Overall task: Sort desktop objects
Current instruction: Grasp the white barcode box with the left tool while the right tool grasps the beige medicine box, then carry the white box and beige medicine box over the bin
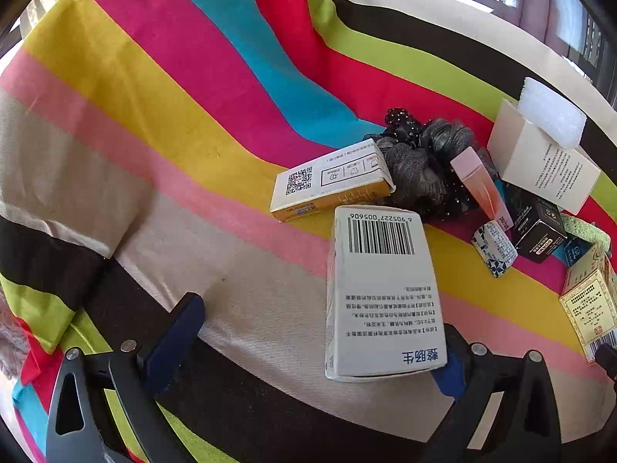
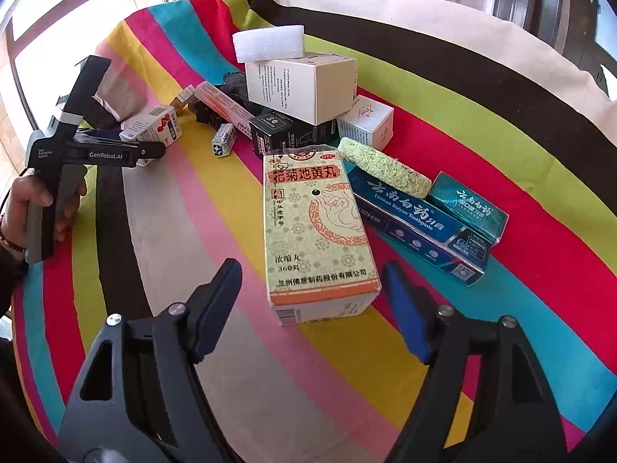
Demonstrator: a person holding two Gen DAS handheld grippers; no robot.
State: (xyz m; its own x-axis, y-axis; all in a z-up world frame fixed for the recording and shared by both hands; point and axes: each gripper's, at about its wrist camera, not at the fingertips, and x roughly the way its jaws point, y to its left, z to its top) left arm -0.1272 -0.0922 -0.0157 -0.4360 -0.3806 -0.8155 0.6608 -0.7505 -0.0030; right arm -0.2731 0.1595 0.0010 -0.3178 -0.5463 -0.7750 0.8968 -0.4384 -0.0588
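My left gripper (image 1: 320, 341) is open, its jaws wide apart. A white medicine box with a barcode (image 1: 380, 289) lies on the striped cloth between the fingers, close to the right finger. A yellow-and-white box (image 1: 329, 183) lies just beyond it. My right gripper (image 2: 310, 293) is open, with a green-and-orange pill box (image 2: 318, 231) lying between its fingers. The left gripper (image 2: 127, 150) also shows in the right wrist view, next to the white medicine box (image 2: 154, 127).
A pile sits on the striped tablecloth (image 1: 154, 115): black scrunchies (image 1: 420, 158), pink tube box (image 1: 482, 185), black box (image 2: 281, 131), cream box (image 2: 308, 85) with white foam (image 2: 270, 42) on top, blue toothpaste box (image 2: 416, 220), teal box (image 2: 468, 204), green sponge (image 2: 385, 166).
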